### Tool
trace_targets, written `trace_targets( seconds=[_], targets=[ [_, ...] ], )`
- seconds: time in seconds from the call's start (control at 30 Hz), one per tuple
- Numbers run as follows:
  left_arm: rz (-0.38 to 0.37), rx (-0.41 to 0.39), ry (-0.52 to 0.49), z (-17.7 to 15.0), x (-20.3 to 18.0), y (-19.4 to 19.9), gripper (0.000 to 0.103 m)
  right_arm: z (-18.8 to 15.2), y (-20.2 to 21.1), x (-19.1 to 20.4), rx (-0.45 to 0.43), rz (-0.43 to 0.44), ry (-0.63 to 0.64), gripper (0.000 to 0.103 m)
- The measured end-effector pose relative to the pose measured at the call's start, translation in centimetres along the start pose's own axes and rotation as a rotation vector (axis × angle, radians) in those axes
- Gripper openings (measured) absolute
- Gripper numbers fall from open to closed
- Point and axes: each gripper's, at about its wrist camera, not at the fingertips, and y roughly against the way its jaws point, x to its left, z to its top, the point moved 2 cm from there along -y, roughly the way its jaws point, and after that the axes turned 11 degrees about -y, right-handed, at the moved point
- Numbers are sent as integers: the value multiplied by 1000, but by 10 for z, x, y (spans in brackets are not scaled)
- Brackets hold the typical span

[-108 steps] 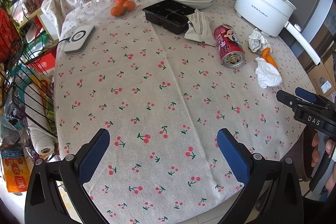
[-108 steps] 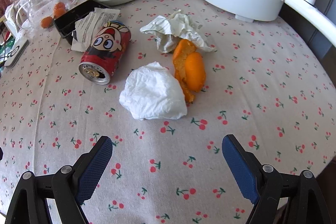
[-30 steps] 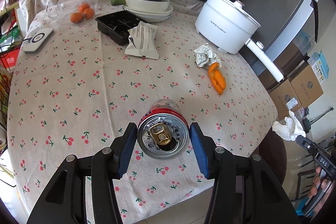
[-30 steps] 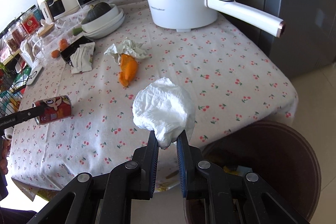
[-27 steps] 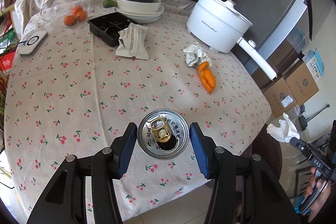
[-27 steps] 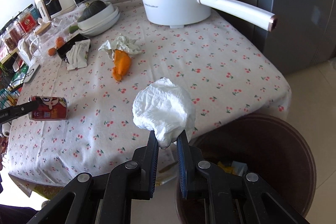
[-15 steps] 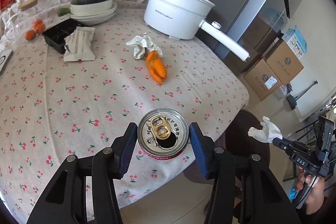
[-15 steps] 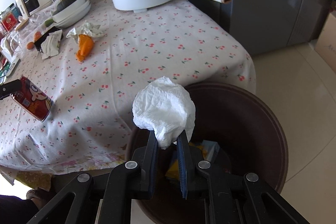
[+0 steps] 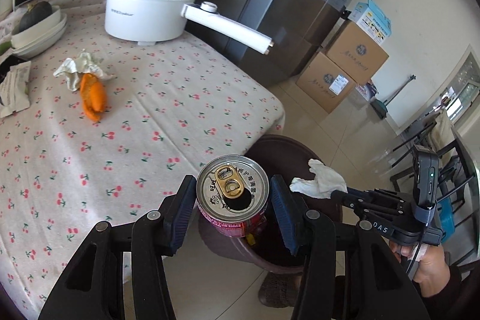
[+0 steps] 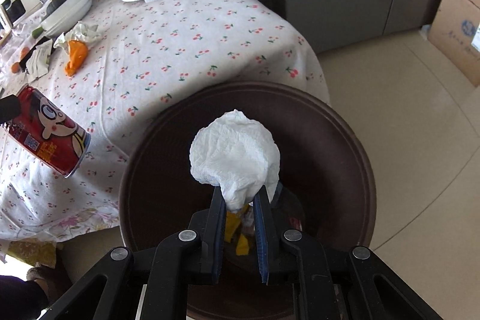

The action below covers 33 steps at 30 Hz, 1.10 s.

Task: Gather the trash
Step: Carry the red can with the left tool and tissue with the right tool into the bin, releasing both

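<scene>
Trash is partway collected, by the look of it: two pieces hang in the air at the bin [image 10: 364, 170] and at least three wait on the desk [image 9: 168, 98]. Largest first, the bin is a dark brown round tub on the floor just beside the desk's corner, with yellow and other scraps already at its bottom. Over its mouth the right hand-held gripper [image 10: 239, 201] is clenched on a tail of a tissue [image 10: 235, 158], a white crumpled ball that bulges above the blue pads; it looks ready to drop. The left hand-held gripper [image 9: 233, 201] grasps a can [image 9: 232, 194] by its sides, near the bin's rim on the desk side. The can is red with a cartoon face, its silver top toward the camera, the gold tab bent back and the hole open; it looks empty and stiff enough not to dent. Left on the cherry-print cloth are a crumpled paper [image 9: 79, 68], an orange peel [image 9: 94, 98] touching it, and a torn wrapper [image 9: 13, 90] farther along near the stacked bowls. The white pot [image 9: 150, 9] with its long handle stands at the back and seems no part of the job. My judgement: both held pieces need only releasing, then further trips for the paper, peel and wrapper.
</scene>
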Motion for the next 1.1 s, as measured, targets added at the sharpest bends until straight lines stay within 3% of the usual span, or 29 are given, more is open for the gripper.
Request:
trace_targets(
  seconds=[0.3, 0.5, 0.57, 0.63, 0.8, 1.1],
  targets=[
    [-44, 70, -49, -6, -36, -50, 53, -10, -3, -25, 23, -30, -17, 16],
    [-60, 131, -20, -14, -33, -78, 55, -13, -3, -34, 31, -35, -29, 17],
    [-55, 167, 2, -16, -27, -85, 64, -13, -4, -35, 37, -35, -32, 17],
    [-10, 194, -4, -17, -24, -88, 86, -12, -5, -35, 40, -36, -32, 17],
    [69, 199, -11, -16, -11, -81, 92, -9, -7, -32, 60, -30, -38, 18],
    [132, 166, 37, -16, 25, -46, 99, -8, -14, -15, 80, -33, -16, 18]
  ],
)
